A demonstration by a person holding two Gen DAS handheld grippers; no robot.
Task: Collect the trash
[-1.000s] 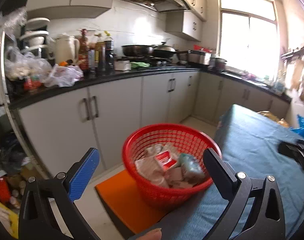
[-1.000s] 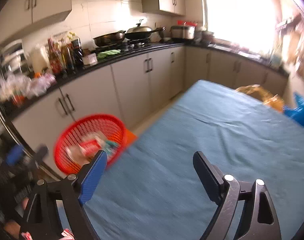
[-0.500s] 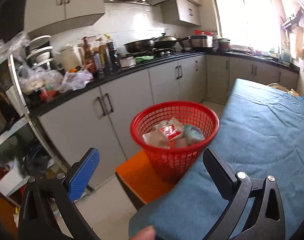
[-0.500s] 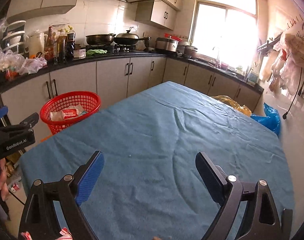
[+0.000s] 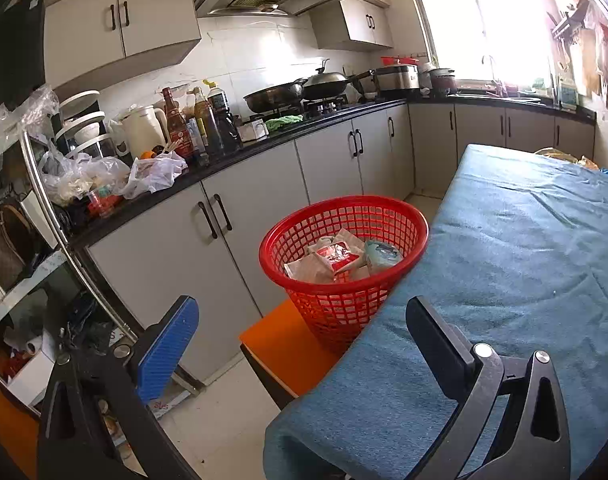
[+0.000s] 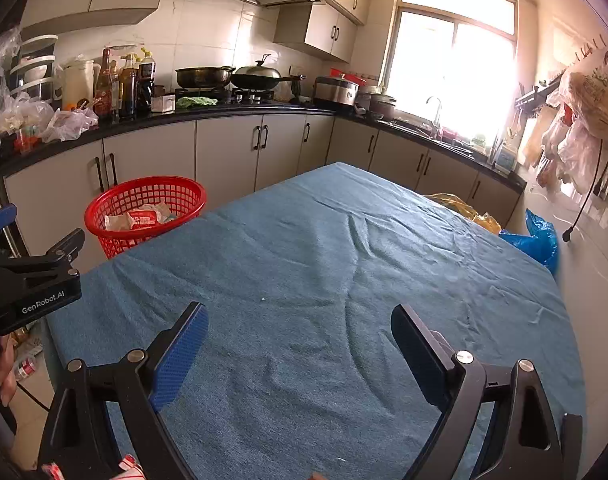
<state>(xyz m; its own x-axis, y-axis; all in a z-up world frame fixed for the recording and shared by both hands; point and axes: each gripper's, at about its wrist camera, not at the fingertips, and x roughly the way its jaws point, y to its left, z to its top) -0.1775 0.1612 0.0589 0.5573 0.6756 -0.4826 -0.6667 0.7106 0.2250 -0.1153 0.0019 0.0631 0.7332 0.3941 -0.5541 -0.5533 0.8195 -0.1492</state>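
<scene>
Inside one red basket, overlapping wrappers defy counting; left gripper and right gripper both spread, empty.

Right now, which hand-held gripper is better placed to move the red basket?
Probably the left hand-held gripper. It is open, empty and points at the red basket just ahead. The right hand-held gripper, also open, hangs over the blue cloth, farther from it.
</scene>
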